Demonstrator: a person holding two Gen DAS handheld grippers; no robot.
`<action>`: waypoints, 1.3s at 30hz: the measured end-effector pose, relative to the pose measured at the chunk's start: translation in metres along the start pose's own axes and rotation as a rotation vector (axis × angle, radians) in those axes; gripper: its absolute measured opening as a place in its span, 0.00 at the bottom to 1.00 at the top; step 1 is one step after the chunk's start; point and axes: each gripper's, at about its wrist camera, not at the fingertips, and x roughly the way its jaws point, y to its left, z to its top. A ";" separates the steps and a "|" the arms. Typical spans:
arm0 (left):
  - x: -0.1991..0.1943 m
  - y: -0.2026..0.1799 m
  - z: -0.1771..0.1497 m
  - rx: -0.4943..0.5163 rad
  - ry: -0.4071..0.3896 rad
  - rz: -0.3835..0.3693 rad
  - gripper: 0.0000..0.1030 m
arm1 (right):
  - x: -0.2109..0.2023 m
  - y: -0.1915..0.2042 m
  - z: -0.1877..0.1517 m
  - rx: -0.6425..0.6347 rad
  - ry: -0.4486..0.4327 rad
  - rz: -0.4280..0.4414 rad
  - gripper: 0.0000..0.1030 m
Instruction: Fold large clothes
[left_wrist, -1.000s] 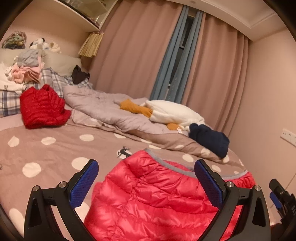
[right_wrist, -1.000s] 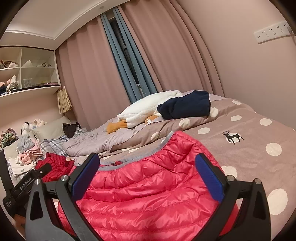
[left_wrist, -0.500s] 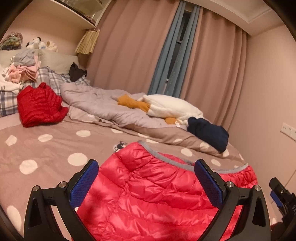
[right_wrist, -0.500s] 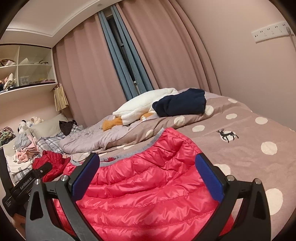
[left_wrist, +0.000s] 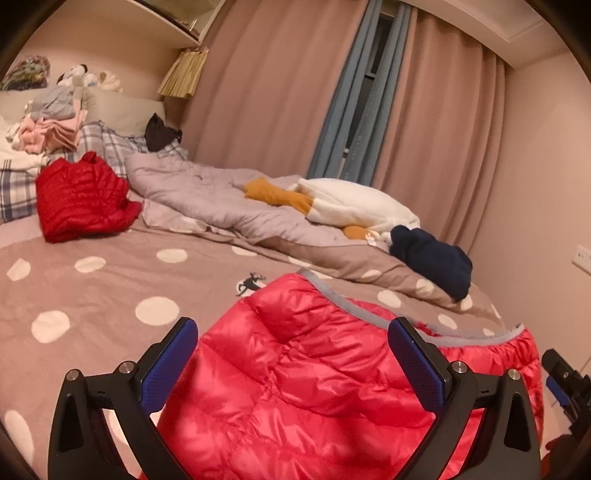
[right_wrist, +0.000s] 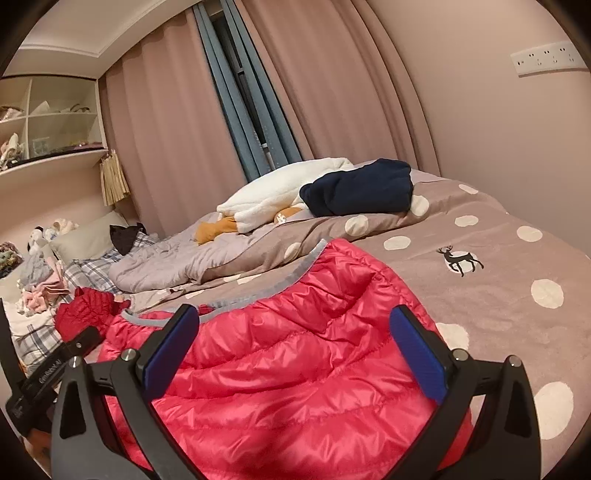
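A: Biggest first. Bed (left_wrist: 92, 295), taupe cover with white dots and a deer print, fills both views.

B: Grey quilt (left_wrist: 207, 192) bunched along the far side, by the curtains (left_wrist: 280, 92).

A: Task item: pink-red down jacket (left_wrist: 295, 387), spread on the near part of the bed, grey trim edge facing away. Also in the right view (right_wrist: 295, 369).

B: Other clothes?

A: White fleece garment (left_wrist: 354, 206) with an orange piece on the quilt, navy garment (left_wrist: 432, 258) just beside it. Darker red jacket (left_wrist: 81, 199) crumpled near the plaid pillows, pink-grey clothes pile (left_wrist: 51, 125) behind it.

B: Grippers?

A: Left gripper (left_wrist: 295, 362) over the jacket, blue-padded fingers (left_wrist: 170, 365) wide apart, nothing between them. Right gripper (right_wrist: 295, 354) same, fingers (right_wrist: 417, 354) spread, jacket below. Cannot tell if either touches the fabric.

B: Smallest?

A: Wall socket (right_wrist: 546, 59) on the right wall.
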 end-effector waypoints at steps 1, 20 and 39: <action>0.003 0.001 0.001 -0.001 0.000 -0.008 0.99 | 0.004 -0.001 0.000 -0.002 0.007 -0.004 1.00; 0.085 0.015 -0.043 -0.075 0.215 0.042 0.99 | 0.085 -0.031 -0.040 0.037 0.212 -0.098 0.99; 0.093 0.017 -0.054 -0.085 0.221 0.036 0.99 | 0.093 -0.040 -0.061 0.048 0.195 -0.074 1.00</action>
